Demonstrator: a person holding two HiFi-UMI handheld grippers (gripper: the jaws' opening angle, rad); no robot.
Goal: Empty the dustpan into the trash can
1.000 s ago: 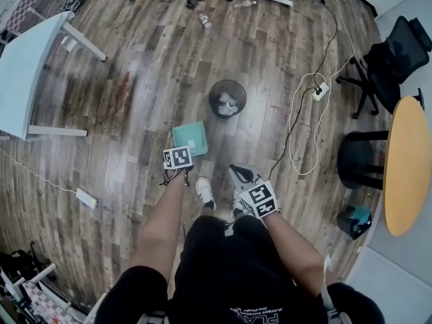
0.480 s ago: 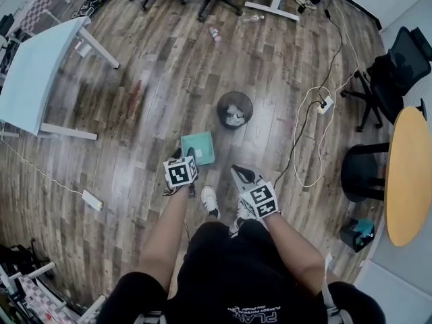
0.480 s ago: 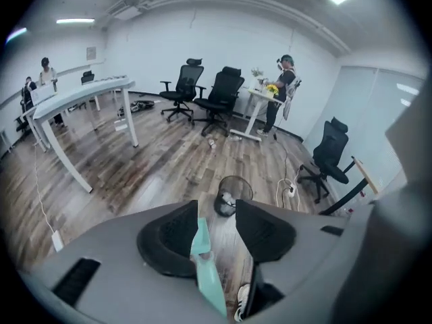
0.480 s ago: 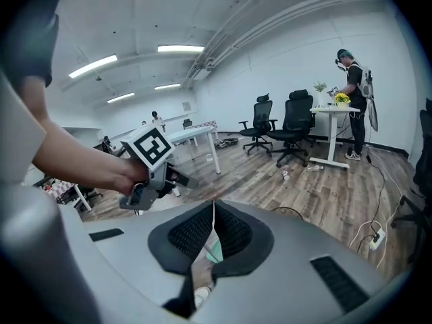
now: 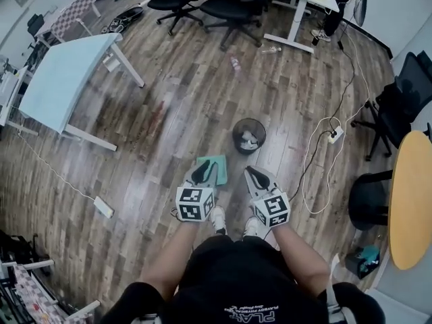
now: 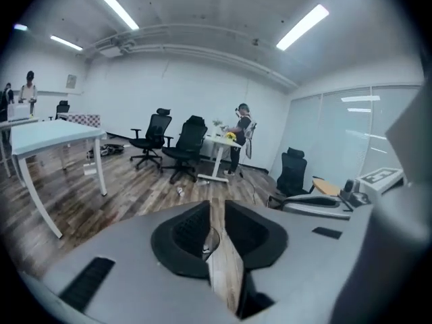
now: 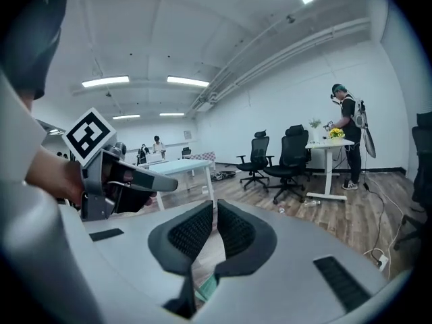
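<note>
Where the left gripper [image 6: 217, 229] looks along its own pads, they stand a narrow slit apart, having just been closing, with only wood floor [image 6: 224, 275] showing through the gap. The right gripper [image 7: 214, 229] has its pads slightly parted too, clamped on nothing, a scrap of teal low in the slit. In the head view both grippers sit at lower centre. The teal dustpan [image 5: 216, 168] lies on the floor just above the left gripper, and the trash can [image 5: 249, 135] stands near it toward the upper right.

Wood-plank floor [image 5: 169, 79], pale blue table [image 5: 67, 79], black office chairs [image 5: 233, 5], round orange table [image 5: 412, 201], white walls [image 6: 169, 86], ceiling strip lights [image 6: 300, 27]
</note>
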